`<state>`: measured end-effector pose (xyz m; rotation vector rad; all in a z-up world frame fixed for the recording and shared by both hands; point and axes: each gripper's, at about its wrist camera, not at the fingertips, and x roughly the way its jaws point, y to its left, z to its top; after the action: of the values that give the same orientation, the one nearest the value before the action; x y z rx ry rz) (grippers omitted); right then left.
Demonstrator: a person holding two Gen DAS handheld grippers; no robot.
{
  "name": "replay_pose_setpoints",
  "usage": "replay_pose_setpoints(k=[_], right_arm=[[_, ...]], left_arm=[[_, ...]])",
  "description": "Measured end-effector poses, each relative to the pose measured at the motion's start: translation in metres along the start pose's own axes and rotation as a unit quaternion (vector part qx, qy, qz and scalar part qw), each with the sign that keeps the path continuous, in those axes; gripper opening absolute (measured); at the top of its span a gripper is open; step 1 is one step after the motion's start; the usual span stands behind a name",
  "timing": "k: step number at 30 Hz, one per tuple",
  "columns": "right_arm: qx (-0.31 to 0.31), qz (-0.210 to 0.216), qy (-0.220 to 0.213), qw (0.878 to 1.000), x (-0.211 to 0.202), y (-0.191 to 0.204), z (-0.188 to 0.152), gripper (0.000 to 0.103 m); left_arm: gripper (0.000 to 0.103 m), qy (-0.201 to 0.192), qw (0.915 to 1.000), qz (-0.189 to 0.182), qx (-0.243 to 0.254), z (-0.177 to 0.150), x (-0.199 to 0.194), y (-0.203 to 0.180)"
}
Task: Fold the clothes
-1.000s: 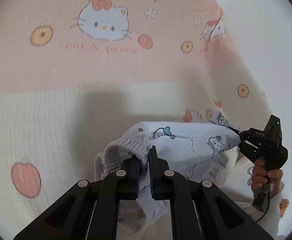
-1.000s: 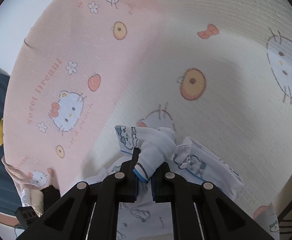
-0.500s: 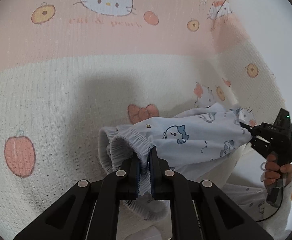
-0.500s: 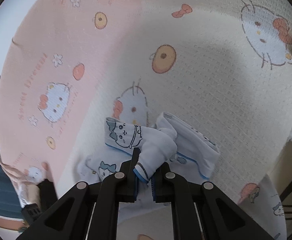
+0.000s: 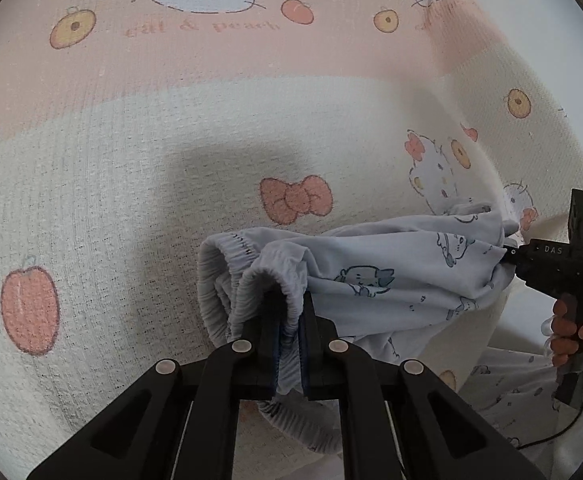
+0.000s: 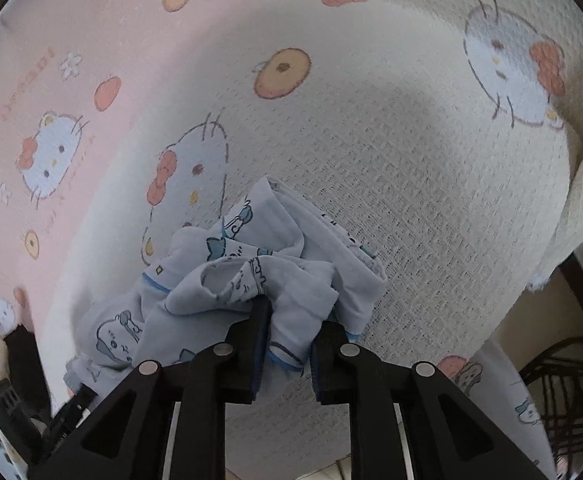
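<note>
- L gripper (image 5: 289,332), lower centre of left wrist view: I've got it clenched on the shorts (image 5: 371,276) at the elastic waistband (image 5: 247,280).
- Shorts hang centre-right, just over the blanket (image 5: 131,200).
- R gripper (image 6: 289,344): jaws opening, hem cloth between them, looks slack.
- Fabric thin, light, floppy, so I'd grab seams/waistband, not mid-panel.

You see a pink and cream cartoon-cat blanket (image 5: 171,160) spread wide; past the blanket's hanging edge sits a dark metal frame (image 6: 563,412).
</note>
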<state>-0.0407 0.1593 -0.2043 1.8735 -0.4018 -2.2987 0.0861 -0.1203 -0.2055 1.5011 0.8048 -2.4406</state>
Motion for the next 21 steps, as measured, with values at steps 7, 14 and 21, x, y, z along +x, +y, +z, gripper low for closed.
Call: replay_pose_setpoints(k=[7, 14, 21], right_arm=[[-0.05, 0.015, -0.06, 0.997, -0.031, 0.009, -0.011, 0.028], [-0.076, 0.053, -0.154, 0.984, -0.073, 0.002, -0.017, 0.043], [-0.177, 0.021, -0.133, 0.975, -0.061, 0.02, -0.022, 0.043]], left_arm=[[0.018, 0.014, 0.9967, -0.047, -0.064, 0.005, -0.006, 0.012], [0.057, -0.011, 0.9957, -0.07, -0.061, 0.004, -0.019, 0.0], [0.057, -0.015, 0.9948, -0.069, -0.073, 0.005, -0.025, 0.004]])
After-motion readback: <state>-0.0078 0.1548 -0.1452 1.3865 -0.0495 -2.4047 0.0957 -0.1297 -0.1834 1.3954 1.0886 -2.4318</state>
